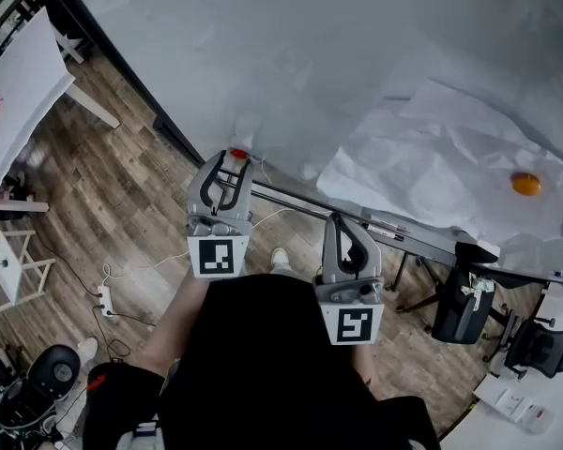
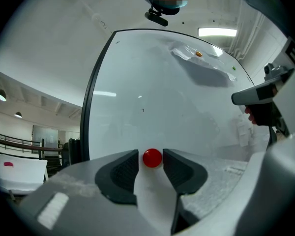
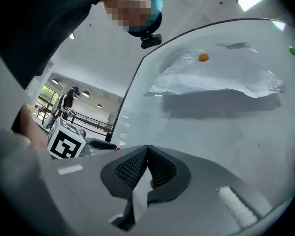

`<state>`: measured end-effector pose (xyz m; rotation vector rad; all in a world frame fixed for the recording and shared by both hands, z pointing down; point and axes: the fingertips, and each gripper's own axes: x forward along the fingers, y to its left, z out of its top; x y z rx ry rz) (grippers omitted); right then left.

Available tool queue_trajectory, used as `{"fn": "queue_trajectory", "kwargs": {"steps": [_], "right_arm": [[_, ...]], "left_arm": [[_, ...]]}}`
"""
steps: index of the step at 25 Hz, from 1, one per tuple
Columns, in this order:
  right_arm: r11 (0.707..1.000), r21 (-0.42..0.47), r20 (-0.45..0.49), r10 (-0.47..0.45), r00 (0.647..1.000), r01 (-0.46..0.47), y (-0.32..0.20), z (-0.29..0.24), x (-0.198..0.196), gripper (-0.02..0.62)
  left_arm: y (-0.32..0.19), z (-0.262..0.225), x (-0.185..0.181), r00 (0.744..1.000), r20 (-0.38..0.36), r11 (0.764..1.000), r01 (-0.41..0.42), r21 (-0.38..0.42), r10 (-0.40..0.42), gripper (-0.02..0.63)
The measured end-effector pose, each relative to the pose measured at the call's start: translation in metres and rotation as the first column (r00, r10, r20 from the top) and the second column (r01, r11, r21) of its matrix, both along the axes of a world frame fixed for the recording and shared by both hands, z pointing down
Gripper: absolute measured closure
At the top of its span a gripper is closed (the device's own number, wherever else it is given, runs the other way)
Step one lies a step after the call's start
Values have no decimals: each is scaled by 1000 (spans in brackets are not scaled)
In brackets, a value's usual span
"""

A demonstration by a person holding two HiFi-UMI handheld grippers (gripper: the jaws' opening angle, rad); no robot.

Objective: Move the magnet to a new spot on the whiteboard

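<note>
Sitting flat on the whiteboard [image 2: 162, 92], the red magnet [image 2: 152, 158] is framed by the left gripper [image 2: 150, 155]. Its tongs are spread, one pad on each side of the disc. We see a sliver of white between the magnet and the left-hand pad. The other pad looks to be just at the disc's rim, though we cannot say for sure that it touches. Nothing is pinched.

From the head view we place the magnet low on the board, near its dark frame [image 2: 91, 102] on the left side, so little room lies that way. Above the magnet and to its right the surface is bare and open.

Further up and to the right, a crumpled paper sheet [image 3: 211, 77] hangs on the board, with an orange magnet [image 3: 203, 57] on it near its top. A green dot [image 3: 291, 49] sits beyond the sheet, close to the far edge.

We hold the right gripper [image 3: 147, 148] beside the left one and apart from it. Its tongs are pressed together on nothing, facing plain board below the sheet. A tray rail [image 1: 357, 216] runs along the board's bottom edge, over the wooden floor [image 1: 94, 176].
</note>
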<state>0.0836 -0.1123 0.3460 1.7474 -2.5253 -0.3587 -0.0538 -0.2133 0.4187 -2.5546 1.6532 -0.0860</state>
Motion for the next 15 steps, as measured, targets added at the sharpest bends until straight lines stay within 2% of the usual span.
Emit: {"fn": "queue_trajectory", "kwargs": {"steps": [2,5,7,9,11,13,15], "right_arm": [[1000,-1,3,-10,1000,10,0,0,-2,594],[999,2,4,-36,999,36,-1,1,-7,594],[998,6,3,-56,998,56,-1,0,-11,594],[997,8,1,-73,997,73,0,-1,-15,593],[996,9,4,-88,996,88,0,-1,-17,593],[995,12,8,-102,995,102,1,-1,-18,594],[993,14,10,-116,993,115,2,-2,-19,594]], "left_arm": [[2,0,-3,1000,-8,1000,8,1,-8,456],[6,-7,-8,999,29,999,11,45,-12,456],[9,-9,-13,999,29,998,26,52,-28,457],[13,-13,-18,999,24,997,44,65,-46,482],[16,-18,-21,997,59,994,43,96,-49,510],[21,-20,-24,994,90,993,48,109,-58,573],[25,-20,-29,994,68,992,75,99,-82,599]]}}
